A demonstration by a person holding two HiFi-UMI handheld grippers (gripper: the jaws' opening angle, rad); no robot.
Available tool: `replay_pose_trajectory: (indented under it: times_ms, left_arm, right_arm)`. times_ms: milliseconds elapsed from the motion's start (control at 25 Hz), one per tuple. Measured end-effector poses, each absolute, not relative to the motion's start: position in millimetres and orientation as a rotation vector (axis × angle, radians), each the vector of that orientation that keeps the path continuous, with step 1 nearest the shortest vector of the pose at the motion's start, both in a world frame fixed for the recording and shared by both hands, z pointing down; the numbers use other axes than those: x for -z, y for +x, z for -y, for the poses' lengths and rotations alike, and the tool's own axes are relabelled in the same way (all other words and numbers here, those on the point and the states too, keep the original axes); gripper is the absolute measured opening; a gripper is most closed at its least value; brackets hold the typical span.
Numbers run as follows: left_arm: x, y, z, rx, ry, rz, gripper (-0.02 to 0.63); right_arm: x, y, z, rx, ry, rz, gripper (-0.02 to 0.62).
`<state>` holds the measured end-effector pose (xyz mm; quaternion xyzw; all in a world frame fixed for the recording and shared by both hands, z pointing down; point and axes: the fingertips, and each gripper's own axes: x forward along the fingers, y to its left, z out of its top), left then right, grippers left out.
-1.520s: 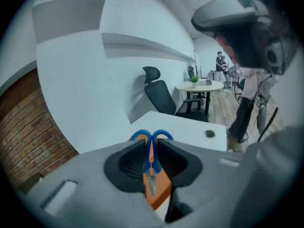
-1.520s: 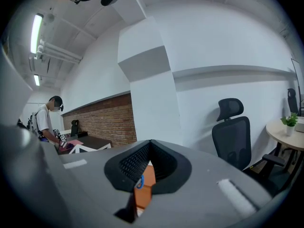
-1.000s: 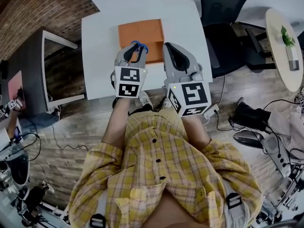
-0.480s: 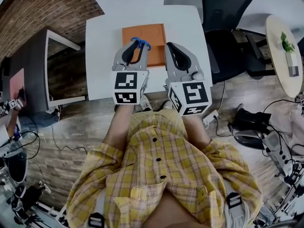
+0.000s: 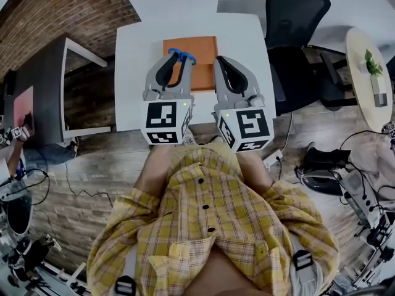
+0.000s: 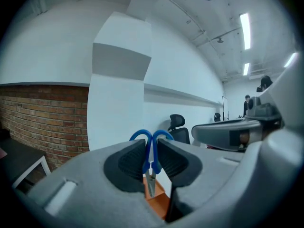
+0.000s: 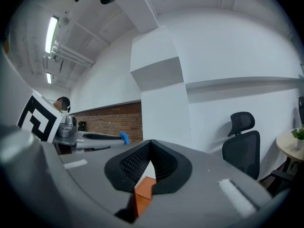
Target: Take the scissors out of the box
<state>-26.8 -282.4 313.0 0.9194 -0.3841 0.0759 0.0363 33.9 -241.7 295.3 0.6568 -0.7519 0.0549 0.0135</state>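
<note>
Scissors (image 6: 151,139): clear of box (image 5: 200,45), clamped in my left claw (image 6: 151,151) above it; right claw (image 7: 151,151) clenched, empty; I judge set-down remaining.

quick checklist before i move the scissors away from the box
1. Grip: left gripper shut on the scissors at the blue handles. Ok.
2. Blades closed, hanging tip down. Ok.
3. Blade tip clear of the orange box rim. Cannot tell; it hangs right over the box.
4. Right gripper out of the path: shut, beside the box's right edge. Ok.
5. Bare white table left of the box for setting down. Ok.
</note>
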Motion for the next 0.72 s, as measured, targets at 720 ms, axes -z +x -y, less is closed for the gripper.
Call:
replay_pose_trajectory:
  times_ms: [720]
  left_arm:
    - [-276,-57,270,-0.026,2.834,1.319,0.083]
  right_arm:
    - [-264,10,240,0.011,2.043,2.374,0.000]
